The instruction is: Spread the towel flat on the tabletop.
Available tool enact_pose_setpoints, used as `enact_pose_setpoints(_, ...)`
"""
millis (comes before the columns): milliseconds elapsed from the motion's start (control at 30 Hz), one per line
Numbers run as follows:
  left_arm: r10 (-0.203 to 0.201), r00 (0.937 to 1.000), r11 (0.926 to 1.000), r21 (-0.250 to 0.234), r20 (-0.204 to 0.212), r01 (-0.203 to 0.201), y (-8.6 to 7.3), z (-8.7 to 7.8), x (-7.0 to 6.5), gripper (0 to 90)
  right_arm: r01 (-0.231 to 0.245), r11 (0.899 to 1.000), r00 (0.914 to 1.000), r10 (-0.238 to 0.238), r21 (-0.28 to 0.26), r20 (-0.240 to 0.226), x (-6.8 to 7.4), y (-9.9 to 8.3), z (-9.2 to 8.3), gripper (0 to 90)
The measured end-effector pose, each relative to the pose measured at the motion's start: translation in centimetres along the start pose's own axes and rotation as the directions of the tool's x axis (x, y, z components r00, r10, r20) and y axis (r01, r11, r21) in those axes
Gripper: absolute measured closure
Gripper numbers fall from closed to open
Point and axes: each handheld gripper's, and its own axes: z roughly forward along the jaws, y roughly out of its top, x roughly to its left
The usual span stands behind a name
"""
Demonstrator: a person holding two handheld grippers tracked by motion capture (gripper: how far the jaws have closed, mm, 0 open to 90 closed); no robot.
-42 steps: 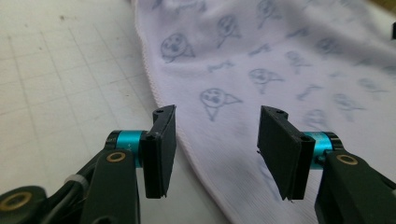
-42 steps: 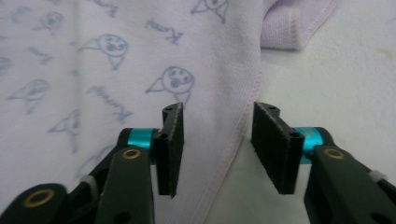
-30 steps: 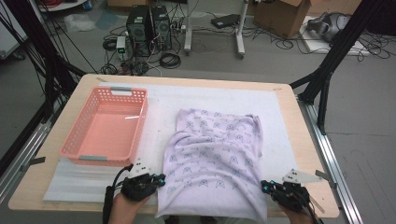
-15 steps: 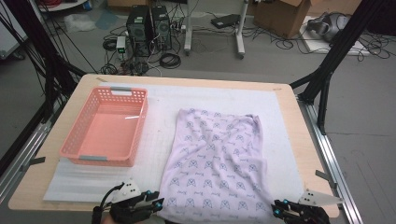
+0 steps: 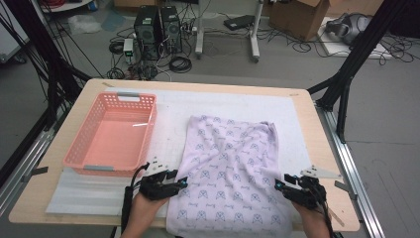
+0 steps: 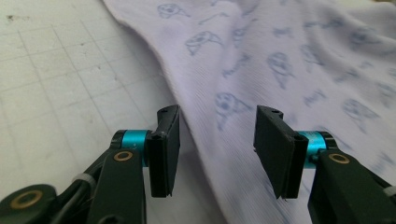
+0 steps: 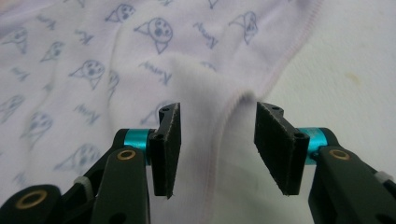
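Cables and computer towers (image 5: 158, 27) are being seen on the floor beyond the table (image 5: 327, 163). Its white mat is being covered by a lilac printed cloth (image 5: 233, 168), with a pink basket (image 5: 111, 136) beside it. The cloth's near edges are being straddled, ungripped, by the left gripper (image 5: 181, 182) and right gripper (image 5: 278, 184), whose jaws have just been opening.

A wooden table (image 5: 324, 148) carries a white mat (image 5: 173, 106); on it, a pink basket (image 5: 111, 136) beside a lilac cloth (image 5: 230, 166).
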Motion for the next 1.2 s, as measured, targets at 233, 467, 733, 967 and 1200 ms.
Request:
enact_pose_setpoints(233, -0.005, 0.9996, 0.9992, 0.041, -0.026, 0.006, 1.1, 1.0, 0.4, 80.6, 0.048, 0.997, 0.9985, -0.050, 0.067, 0.022, 0.3, 1.3, 3.1, 76.2)
enact_pose_setpoints(467, 0.011, 0.9996, 0.9995, 0.028, 0.025, -0.012, -0.2, -1.0, -0.4, 85.7, 0.071, 0.995, 0.9970, -0.068, 0.075, -0.037, 0.0, 0.4, 1.2, 83.7)
enact_pose_setpoints(733, 0.055, 0.9935, 0.9982, 0.017, 0.100, -0.057, -1.8, -3.9, -2.1, 85.1, 0.083, 0.993, 0.9906, -0.072, 0.090, -0.116, -0.3, -1.4, -3.0, 83.5)
enact_pose_setpoints(967, 0.060, 0.9933, 0.9981, -0.020, 0.099, -0.058, -1.0, -3.4, -1.8, 67.6, 0.091, 0.990, 0.9876, -0.075, 0.110, -0.137, -0.8, -1.8, -3.9, 67.2)
enact_pose_setpoints(1200, 0.052, 0.9972, 0.9946, -0.093, 0.053, -0.047, 3.1, -0.2, -0.2, 50.5, 0.064, 0.998, 0.9955, -0.065, -0.012, -0.070, -2.4, 1.4, -2.0, 56.4)
